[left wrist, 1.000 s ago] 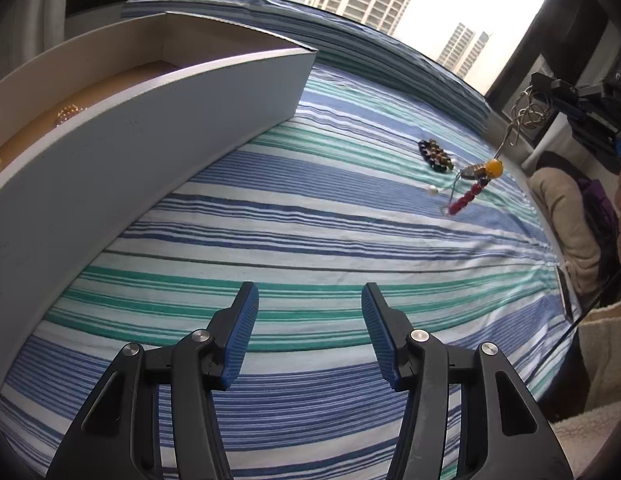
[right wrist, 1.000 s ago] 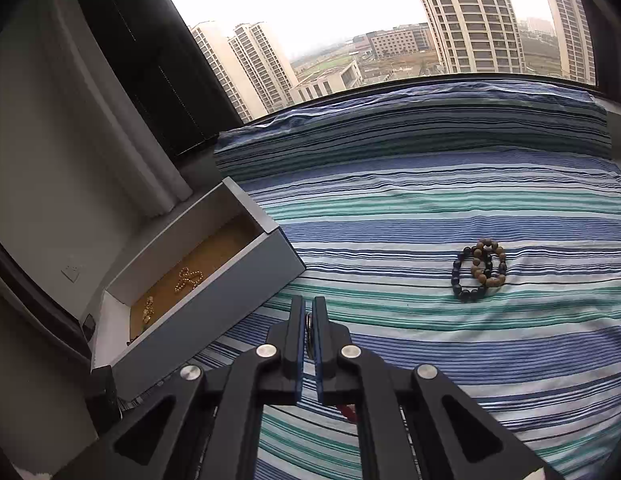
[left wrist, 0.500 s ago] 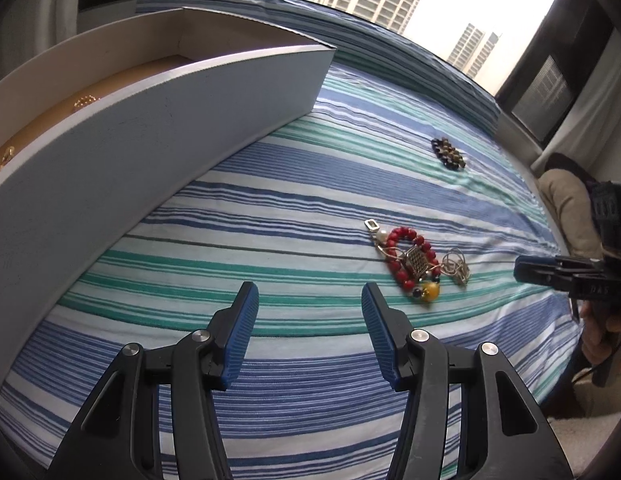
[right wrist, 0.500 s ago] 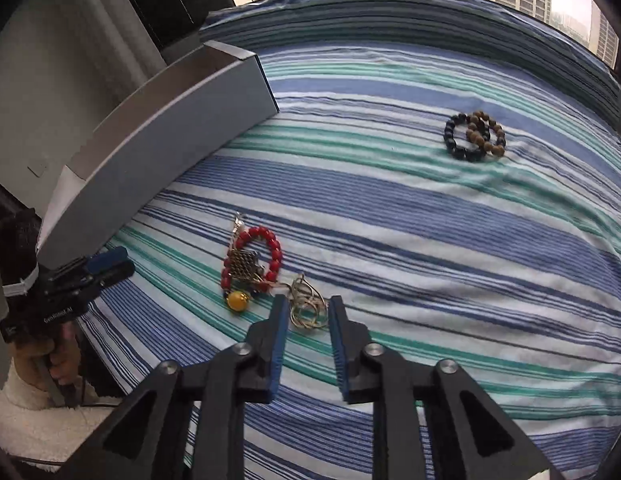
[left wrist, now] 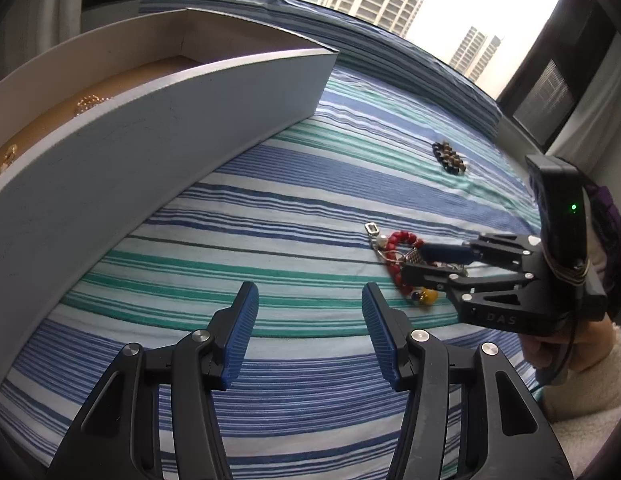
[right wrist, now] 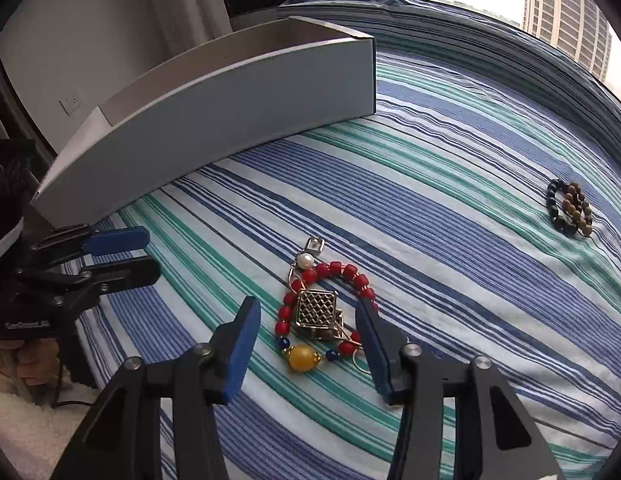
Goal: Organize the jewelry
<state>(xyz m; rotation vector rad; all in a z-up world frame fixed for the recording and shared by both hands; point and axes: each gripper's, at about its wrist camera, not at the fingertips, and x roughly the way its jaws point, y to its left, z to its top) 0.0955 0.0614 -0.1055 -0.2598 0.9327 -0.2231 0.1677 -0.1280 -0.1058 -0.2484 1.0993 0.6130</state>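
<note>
Right wrist view looks down on the red bead bracelet (right wrist: 322, 304), which lies flat on the striped bedspread (right wrist: 450, 184). The right gripper (right wrist: 306, 344) stands with its blue-padded jaws spread wide, one on each side of the bracelet's near end; neither pad visibly presses on the beads. A square gold lattice charm (right wrist: 316, 309) sits inside the loop of red beads, a round amber bead (right wrist: 302, 358) lies at the near end between two small blue beads, and a white pearl (right wrist: 305, 259) with a small metal clasp (right wrist: 314, 245) lies at the far end. A thin wire ring is partly hidden behind the right-hand jaw.

Far to the right on the bedspread, well apart from the red bracelet, lies a dark beaded bracelet (right wrist: 568, 209), black and brown beads bunched together.

At far left stands the open white box (right wrist: 214, 108), long side facing the grippers. Left wrist view shows its tan lining and a gold chain (left wrist: 90, 102) resting inside, with another small gold piece (left wrist: 9, 152) nearer along the same floor.

The left gripper (left wrist: 306, 328) hovers above the bedspread near the box, its jaws wide apart with nothing between them. From the right wrist camera it appears at the left edge (right wrist: 122, 256), held by a hand (right wrist: 26, 364).
</note>
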